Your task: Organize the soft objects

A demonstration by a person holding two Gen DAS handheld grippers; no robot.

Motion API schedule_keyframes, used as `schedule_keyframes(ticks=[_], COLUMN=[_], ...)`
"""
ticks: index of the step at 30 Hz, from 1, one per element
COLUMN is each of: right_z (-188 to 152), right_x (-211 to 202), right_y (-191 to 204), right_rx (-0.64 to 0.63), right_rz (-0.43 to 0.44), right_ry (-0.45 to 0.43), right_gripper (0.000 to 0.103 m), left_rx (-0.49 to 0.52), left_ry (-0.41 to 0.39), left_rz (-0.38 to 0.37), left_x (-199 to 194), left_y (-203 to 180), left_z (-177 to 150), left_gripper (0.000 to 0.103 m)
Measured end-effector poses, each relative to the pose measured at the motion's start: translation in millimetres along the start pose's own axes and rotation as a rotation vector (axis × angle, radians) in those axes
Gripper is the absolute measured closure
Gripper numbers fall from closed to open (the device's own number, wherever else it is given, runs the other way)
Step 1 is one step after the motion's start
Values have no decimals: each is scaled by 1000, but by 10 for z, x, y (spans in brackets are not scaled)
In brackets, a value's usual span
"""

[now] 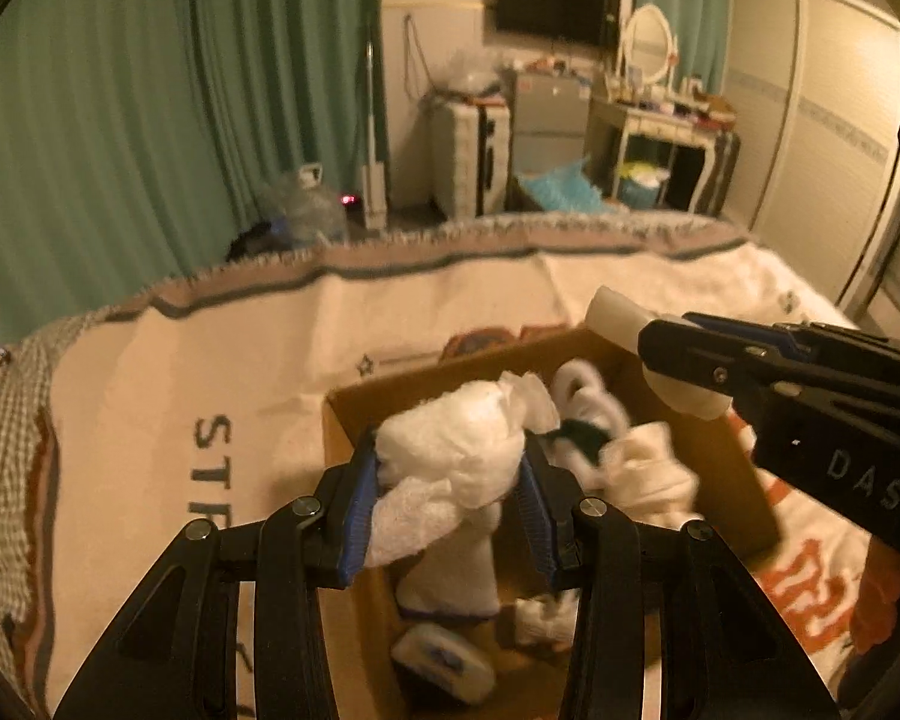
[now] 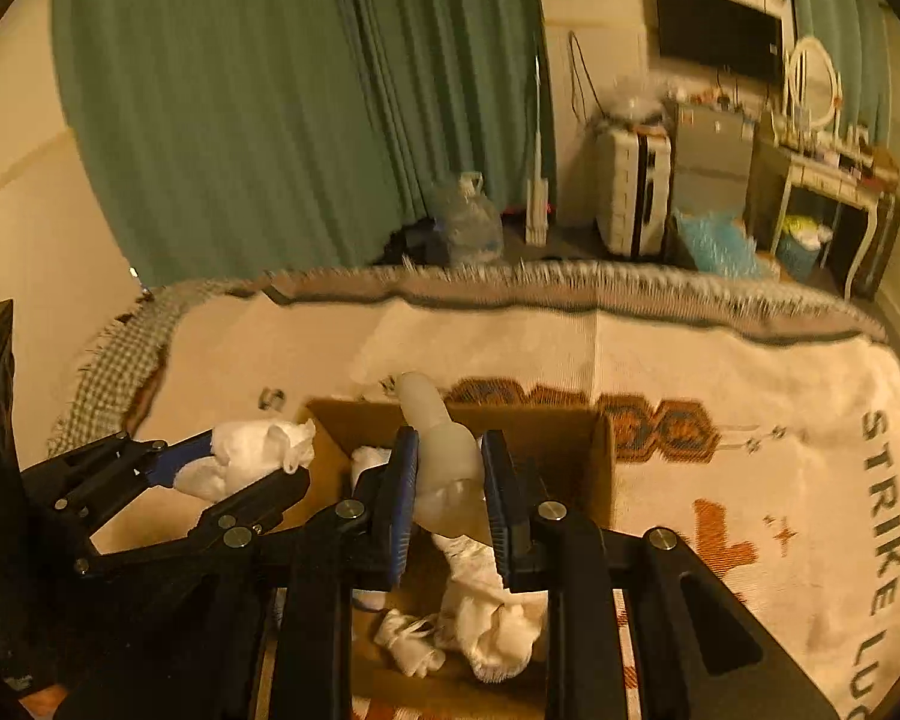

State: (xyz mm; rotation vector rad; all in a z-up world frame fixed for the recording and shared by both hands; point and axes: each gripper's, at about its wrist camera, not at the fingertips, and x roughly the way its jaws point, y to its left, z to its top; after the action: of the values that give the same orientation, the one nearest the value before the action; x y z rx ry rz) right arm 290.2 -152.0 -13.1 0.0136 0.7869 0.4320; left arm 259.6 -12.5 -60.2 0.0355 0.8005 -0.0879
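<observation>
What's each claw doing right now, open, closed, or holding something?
Left claw: closed on a white fluffy cloth bundle.
Right claw: closed on a pale translucent soft piece.

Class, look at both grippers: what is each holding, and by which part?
The left gripper clamps a white towel bundle across its middle. The right gripper grips a pale soft object around its wider lower part. Both hang over the box.

Warm dim light. Green curtains [image 1: 150,102] at 10 o'clock. Wall-mounted TV [image 1: 558,3] at 12. Dressing table [image 1: 666,120] with oval mirror [image 1: 648,42] at 1. Suitcase [image 1: 471,159] beside grey cabinet [image 1: 549,120]. Wardrobe [image 1: 828,108] at 2.
</observation>
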Motion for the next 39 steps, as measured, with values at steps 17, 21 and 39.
schedule_keyframes(ticks=[17, 21, 39], right_z=[-9, 19, 322], right_x=[516, 297, -2571], right_y=[-415, -386, 337], right_rx=[125, 118, 4], right_rz=[-33, -56, -84], right_ry=[42, 16, -325], right_gripper=[77, 49, 41], left_rx=[-7, -1, -22], left_ry=[24, -15, -445], left_rz=[-42, -10, 81], left_x=[203, -57, -3035], left_y=[-147, -174, -230], left_z=[-22, 45, 259], left_gripper=[46, 30, 14])
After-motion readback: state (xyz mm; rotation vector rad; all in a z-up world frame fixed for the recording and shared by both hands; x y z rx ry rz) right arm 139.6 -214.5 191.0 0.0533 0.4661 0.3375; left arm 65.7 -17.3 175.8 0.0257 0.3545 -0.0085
